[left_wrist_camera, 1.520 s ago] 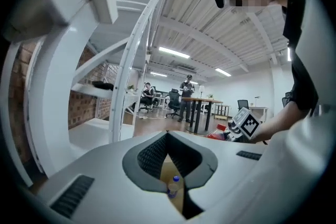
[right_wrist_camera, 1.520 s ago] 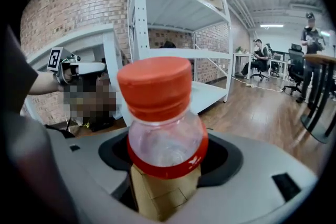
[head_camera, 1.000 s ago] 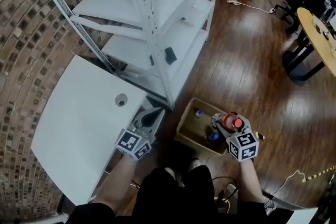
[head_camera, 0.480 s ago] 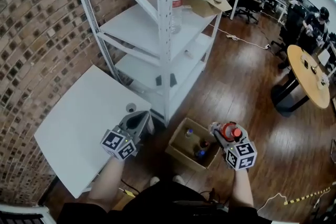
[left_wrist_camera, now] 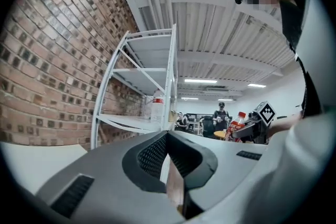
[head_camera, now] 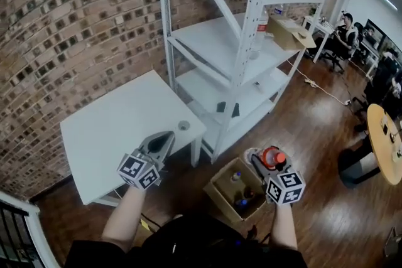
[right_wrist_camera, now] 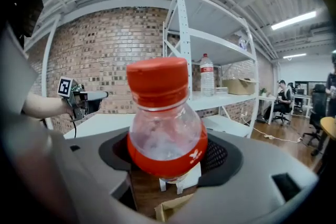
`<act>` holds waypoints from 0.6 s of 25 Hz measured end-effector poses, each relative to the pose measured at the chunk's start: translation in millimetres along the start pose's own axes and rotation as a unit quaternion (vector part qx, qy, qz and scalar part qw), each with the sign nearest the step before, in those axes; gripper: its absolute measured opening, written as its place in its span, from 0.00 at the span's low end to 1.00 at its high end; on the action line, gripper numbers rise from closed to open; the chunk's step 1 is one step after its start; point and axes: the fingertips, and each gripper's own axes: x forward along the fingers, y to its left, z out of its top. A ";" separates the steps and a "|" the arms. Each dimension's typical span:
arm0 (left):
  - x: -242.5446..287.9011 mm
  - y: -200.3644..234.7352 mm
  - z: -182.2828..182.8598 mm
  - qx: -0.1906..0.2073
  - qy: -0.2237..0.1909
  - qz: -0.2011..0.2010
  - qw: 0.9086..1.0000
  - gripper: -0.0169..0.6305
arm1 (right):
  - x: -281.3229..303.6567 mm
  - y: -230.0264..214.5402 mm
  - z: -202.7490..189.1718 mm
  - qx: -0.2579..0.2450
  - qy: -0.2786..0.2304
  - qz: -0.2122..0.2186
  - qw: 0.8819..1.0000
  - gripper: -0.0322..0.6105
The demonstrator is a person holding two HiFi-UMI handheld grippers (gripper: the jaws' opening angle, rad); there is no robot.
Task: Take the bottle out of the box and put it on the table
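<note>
1. Both grippers have risen since a second ago. The bottle (head_camera: 274,157), then low over the box (head_camera: 218,185), is now held higher, above the box's right side.
2. Right gripper (head_camera: 267,159): its jaws are clamped on the bottle just below the red cap. In the right gripper view the bottle (right_wrist_camera: 164,128) stands upright between the pads.
3. Left gripper (head_camera: 167,136): its jaws are together with nothing between them. It hangs over the near corner of the white table (head_camera: 107,128).
4. A small round hole (head_camera: 183,125) marks the table top near that corner.
5. The room has a brick wall (head_camera: 75,22) behind the table, a dark wood floor (head_camera: 314,122), and a white shelving rack (head_camera: 242,41) just right of the table.
6. The box sits open on the floor with other bottles (head_camera: 235,177) inside. Its near side is hidden by the right gripper and the person's dark clothing.
7. The held bottle's lower body is hidden behind the jaws, and its label cannot be read.
8. The table's right edge lies between the two grippers, with a strip of floor between it and the box.
</note>
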 end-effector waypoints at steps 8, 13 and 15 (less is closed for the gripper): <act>-95.4 35.2 20.4 0.027 -0.003 0.135 0.990 0.03 | 64.1 73.0 29.9 -0.037 -0.004 0.139 0.990 0.56; -180.3 52.1 31.6 0.042 -0.005 0.251 0.967 0.03 | 109.1 146.1 37.5 -0.066 0.005 0.248 0.967 0.56; -206.6 57.5 33.2 0.045 -0.005 0.281 0.959 0.03 | 122.2 173.4 38.2 -0.076 0.011 0.276 0.958 0.56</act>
